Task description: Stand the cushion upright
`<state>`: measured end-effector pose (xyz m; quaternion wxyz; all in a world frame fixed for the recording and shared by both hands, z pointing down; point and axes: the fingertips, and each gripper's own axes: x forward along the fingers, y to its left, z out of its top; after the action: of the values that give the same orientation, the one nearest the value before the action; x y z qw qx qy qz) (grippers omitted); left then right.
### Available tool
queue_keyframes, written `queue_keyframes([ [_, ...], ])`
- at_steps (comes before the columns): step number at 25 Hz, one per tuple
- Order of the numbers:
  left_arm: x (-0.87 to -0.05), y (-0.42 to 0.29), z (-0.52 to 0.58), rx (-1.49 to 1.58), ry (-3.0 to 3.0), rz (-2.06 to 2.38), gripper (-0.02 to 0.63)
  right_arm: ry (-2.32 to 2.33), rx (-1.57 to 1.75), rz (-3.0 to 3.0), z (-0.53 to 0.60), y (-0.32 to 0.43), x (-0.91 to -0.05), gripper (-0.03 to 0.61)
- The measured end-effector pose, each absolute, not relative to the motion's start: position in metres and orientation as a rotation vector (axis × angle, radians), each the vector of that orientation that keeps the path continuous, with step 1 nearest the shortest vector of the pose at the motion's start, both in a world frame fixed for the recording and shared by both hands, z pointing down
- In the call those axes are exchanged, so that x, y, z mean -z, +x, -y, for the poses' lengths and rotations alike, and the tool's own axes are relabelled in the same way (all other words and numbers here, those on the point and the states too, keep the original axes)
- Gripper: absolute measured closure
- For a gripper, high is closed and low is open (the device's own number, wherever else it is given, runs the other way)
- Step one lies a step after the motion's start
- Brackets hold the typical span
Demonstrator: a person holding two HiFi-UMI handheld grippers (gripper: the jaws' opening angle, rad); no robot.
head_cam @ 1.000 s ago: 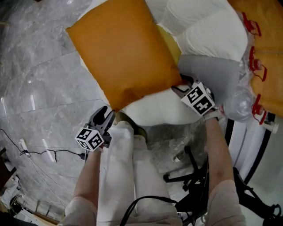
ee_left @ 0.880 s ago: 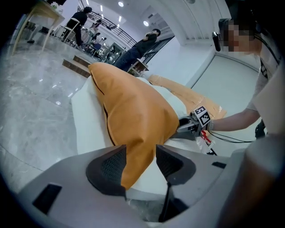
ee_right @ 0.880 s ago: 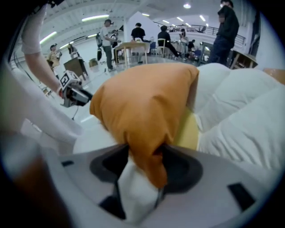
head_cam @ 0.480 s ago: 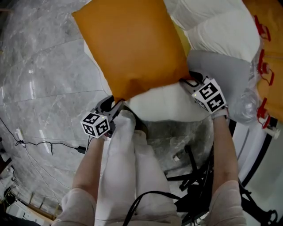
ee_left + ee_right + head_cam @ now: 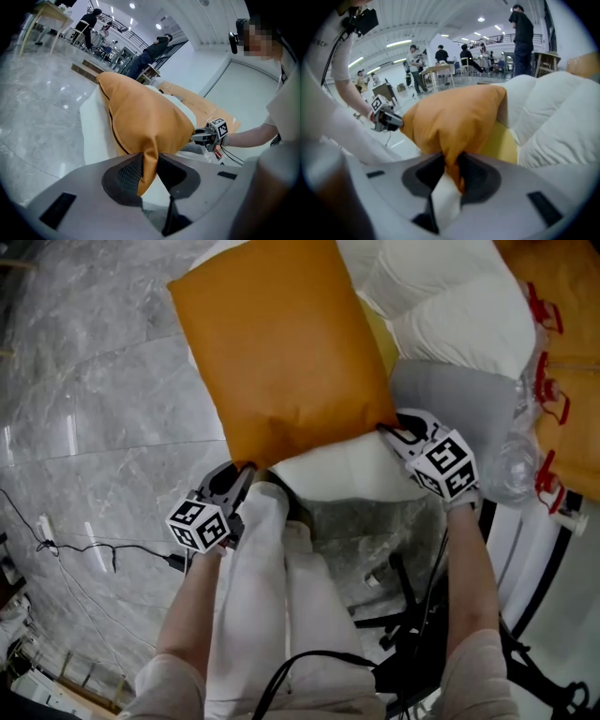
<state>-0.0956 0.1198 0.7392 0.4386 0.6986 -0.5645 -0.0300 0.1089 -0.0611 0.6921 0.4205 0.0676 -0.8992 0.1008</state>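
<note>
An orange cushion (image 5: 281, 352) lies tilted on the white sofa seat (image 5: 347, 470), its near edge raised. My left gripper (image 5: 240, 476) is at the cushion's near left corner, its jaws closing with a fold of orange fabric (image 5: 146, 159) pinched between them. My right gripper (image 5: 390, 427) is at the near right corner, its jaws also closing on bunched orange fabric (image 5: 452, 159). In the left gripper view the right gripper (image 5: 206, 136) shows at the cushion's far side. The left gripper (image 5: 386, 119) shows the same way in the right gripper view.
White back cushions (image 5: 450, 306), a yellow cushion (image 5: 373, 334) and a grey one (image 5: 459, 399) crowd the sofa behind and to the right. A chair base (image 5: 403, 606) stands by my legs, and a cable (image 5: 103, 554) runs over the marble floor (image 5: 84, 409). People stand far off.
Both grippers have closed onto the cushion's near corners and risen a little. The cushion's near edge has come up off the seat.
</note>
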Motion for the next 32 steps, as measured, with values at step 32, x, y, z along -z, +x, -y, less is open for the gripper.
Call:
queue_keyframes([
  [32,-0.585,-0.096,-0.175,0.257,1.611,1.437,0.503,0.311,-0.696,2.325,-0.031,0.148,-0.569,0.485],
])
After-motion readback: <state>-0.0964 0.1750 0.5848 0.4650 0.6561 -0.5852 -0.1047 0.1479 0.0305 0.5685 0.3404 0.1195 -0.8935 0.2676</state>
